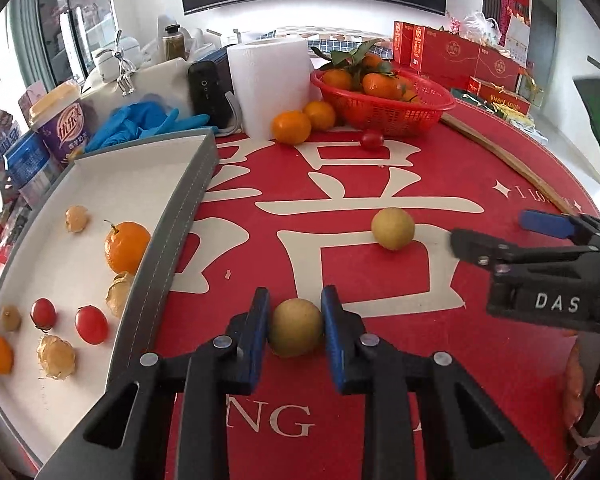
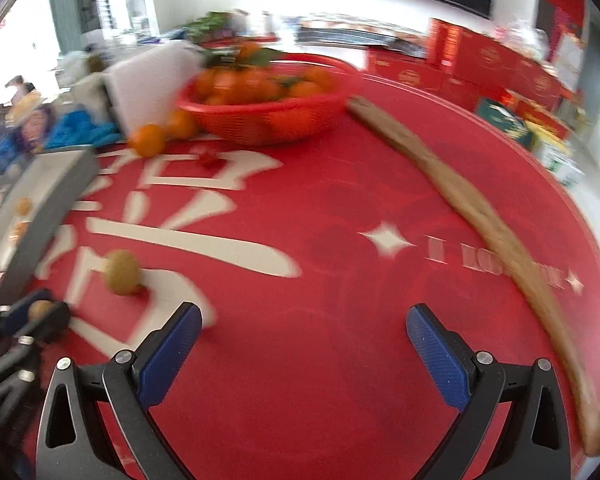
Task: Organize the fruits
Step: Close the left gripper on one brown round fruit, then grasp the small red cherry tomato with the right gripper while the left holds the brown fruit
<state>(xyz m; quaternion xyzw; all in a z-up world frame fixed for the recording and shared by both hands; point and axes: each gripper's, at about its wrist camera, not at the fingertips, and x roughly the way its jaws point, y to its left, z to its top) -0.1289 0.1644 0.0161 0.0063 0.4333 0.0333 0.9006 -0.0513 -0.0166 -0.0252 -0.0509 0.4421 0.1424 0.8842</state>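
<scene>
My left gripper is shut on a yellow-green round fruit low over the red tablecloth, just right of the grey-walled white tray. The tray holds tangerines, cherry tomatoes and husked physalis. A second yellow-green fruit lies on the cloth; it also shows in the right wrist view. My right gripper is open and empty over bare cloth; it shows in the left wrist view right of that fruit. The right wrist view is motion-blurred.
A red basket of leafy tangerines stands at the back, with two loose tangerines and a cherry tomato before it. A paper roll, blue gloves and cups crowd the back left. A wooden stick lies along the right edge.
</scene>
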